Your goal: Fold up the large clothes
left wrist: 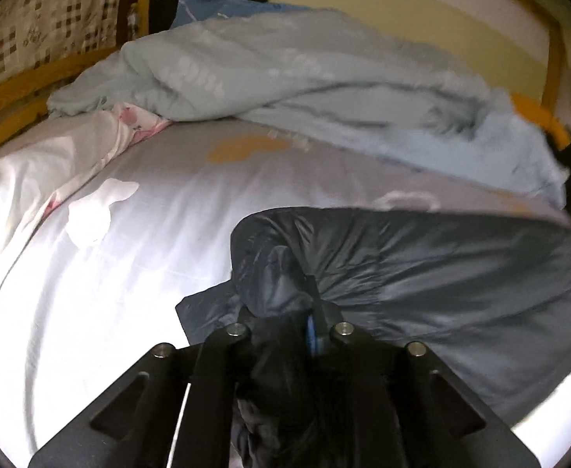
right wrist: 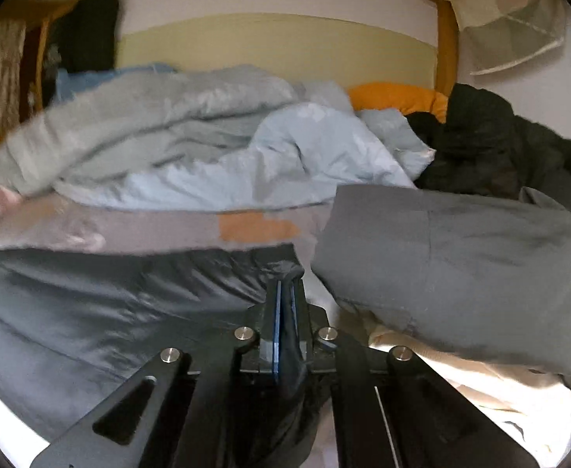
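Observation:
A large dark navy shiny garment (left wrist: 441, 273) lies stretched across the pale bed sheet (left wrist: 109, 273). In the left wrist view my left gripper (left wrist: 285, 304) is shut on a bunched corner of it, with fabric wrapped over the fingertips and hanging down between the arms. In the right wrist view the same garment (right wrist: 90, 312) spreads to the left, and my right gripper (right wrist: 287, 284) is shut on its other corner, blue pads pressed together with cloth trailing below.
A rumpled light-blue duvet (left wrist: 305, 85) is heaped along the back of the bed by the wall. A folded grey garment (right wrist: 461, 265) lies right of my right gripper, over a cream one (right wrist: 480, 382). A black jacket (right wrist: 480, 144) and an orange pillow (right wrist: 394, 97) sit behind.

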`<action>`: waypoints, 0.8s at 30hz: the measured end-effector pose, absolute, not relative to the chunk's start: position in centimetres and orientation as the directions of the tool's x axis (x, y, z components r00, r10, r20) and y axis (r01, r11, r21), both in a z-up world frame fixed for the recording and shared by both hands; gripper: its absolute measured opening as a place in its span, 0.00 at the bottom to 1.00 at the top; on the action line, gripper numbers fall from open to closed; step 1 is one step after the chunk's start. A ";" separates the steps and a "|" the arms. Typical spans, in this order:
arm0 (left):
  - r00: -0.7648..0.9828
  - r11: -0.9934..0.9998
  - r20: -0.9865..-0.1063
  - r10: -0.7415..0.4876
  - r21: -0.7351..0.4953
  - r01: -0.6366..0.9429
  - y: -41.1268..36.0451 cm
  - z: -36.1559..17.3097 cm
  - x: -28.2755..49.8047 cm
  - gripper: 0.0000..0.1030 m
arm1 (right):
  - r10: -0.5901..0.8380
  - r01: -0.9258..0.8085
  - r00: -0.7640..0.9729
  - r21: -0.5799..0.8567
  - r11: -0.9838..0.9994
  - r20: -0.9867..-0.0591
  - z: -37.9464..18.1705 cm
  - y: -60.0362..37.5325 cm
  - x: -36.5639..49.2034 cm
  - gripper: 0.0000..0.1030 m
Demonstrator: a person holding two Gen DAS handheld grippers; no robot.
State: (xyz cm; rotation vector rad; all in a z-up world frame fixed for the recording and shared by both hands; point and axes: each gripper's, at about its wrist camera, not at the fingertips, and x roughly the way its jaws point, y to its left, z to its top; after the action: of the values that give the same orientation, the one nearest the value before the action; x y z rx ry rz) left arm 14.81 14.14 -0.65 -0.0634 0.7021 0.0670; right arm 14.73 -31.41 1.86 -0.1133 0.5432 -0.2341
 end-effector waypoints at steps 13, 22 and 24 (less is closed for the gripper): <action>0.943 0.943 -0.216 0.251 0.273 -0.189 10.6 2.8 7.1 0.49 | -0.274 0.256 0.886 -0.097 0.962 -0.373 7.1 -34.0 7.1 0.14; 0.972 0.997 -0.234 -0.029 0.064 0.046 6.5 4.3 0.0 0.49 | -0.020 -0.036 0.853 -0.098 0.995 -0.521 3.4 -27.1 4.6 0.27; 0.928 0.993 -0.353 -0.121 -0.033 0.116 5.1 2.2 1.4 0.48 | -0.032 -0.047 0.832 -0.129 0.991 -0.553 2.1 -26.0 5.5 0.27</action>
State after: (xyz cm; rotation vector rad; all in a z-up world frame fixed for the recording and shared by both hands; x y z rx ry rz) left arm 1.40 5.12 2.15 -0.0116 0.3620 -0.1214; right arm 5.48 -25.96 2.05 -0.1390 0.5881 0.0077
